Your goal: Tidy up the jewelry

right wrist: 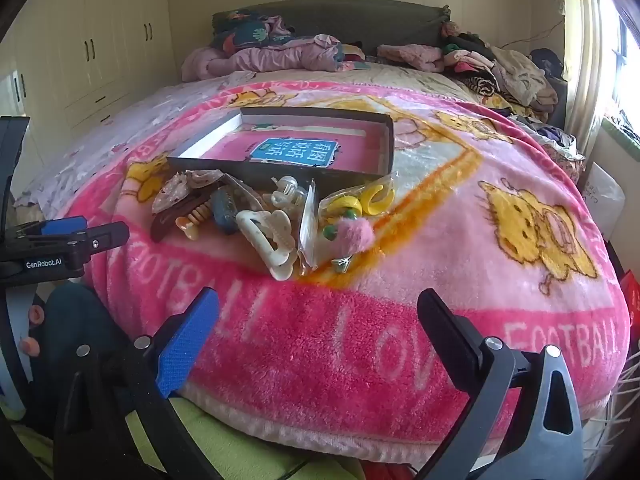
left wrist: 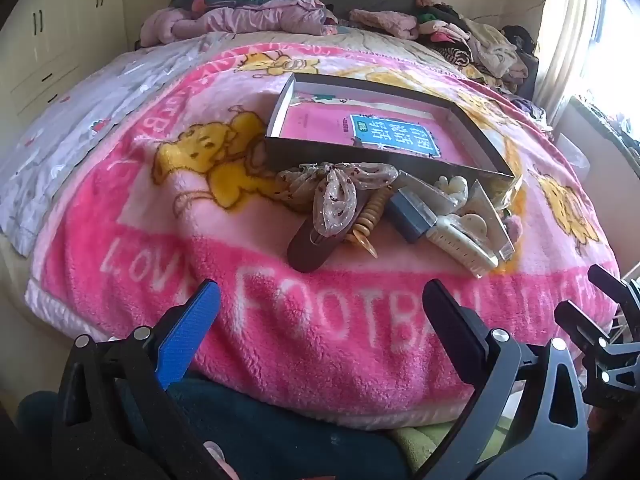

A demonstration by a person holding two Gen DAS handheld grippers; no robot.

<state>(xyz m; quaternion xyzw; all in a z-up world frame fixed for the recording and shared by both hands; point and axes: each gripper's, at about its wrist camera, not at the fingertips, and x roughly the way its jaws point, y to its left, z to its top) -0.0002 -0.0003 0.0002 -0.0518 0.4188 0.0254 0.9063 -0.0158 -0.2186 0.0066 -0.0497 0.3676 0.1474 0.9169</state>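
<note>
A pile of hair accessories lies on the pink blanket [left wrist: 224, 280] in front of a shallow open box [left wrist: 280, 108]. The pile holds a brown clip with a dotted bow [left wrist: 332, 196], an orange spiral clip [left wrist: 370, 216], a blue-grey clip [left wrist: 410, 214] and a cream claw clip [left wrist: 460, 240]. In the right wrist view I see the box [right wrist: 390, 140], the cream claw clip [right wrist: 264, 236], yellow pieces in a clear bag [right wrist: 360, 202] and a pink pompom [right wrist: 356, 236]. My left gripper [left wrist: 320, 304] is open and empty, short of the pile. My right gripper [right wrist: 318, 308] is open and empty.
Heaps of clothes [left wrist: 472, 40] and a crumpled quilt [left wrist: 240, 20] lie at the head of the bed. White wardrobes [right wrist: 100, 40] stand at the left. A window with a curtain [left wrist: 568, 32] is at the right. The left gripper also shows at the left edge of the right wrist view [right wrist: 80, 240].
</note>
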